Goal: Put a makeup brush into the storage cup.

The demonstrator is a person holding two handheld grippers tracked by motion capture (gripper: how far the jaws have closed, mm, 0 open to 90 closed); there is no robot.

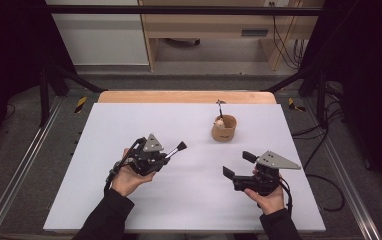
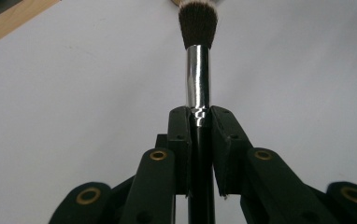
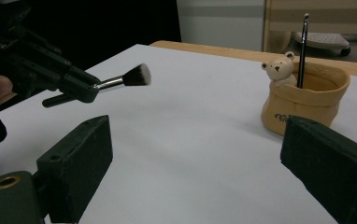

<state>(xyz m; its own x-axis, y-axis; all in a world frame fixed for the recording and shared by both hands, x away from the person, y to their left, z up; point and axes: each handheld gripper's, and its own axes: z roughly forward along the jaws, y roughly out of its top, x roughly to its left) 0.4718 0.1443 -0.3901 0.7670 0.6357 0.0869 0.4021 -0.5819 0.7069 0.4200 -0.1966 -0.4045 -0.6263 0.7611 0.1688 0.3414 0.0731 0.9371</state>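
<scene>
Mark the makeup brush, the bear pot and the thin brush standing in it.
makeup brush (image 3: 137, 74), right gripper view, on the bristle head.
bear pot (image 3: 307, 105), right gripper view, on its tan front wall.
thin brush (image 3: 303, 51), right gripper view, on the dark upright handle.

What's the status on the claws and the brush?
Left claw shut on makeup brush. Right claw open, empty. Bear pot ahead, one thin brush inside. Path clear.
</scene>
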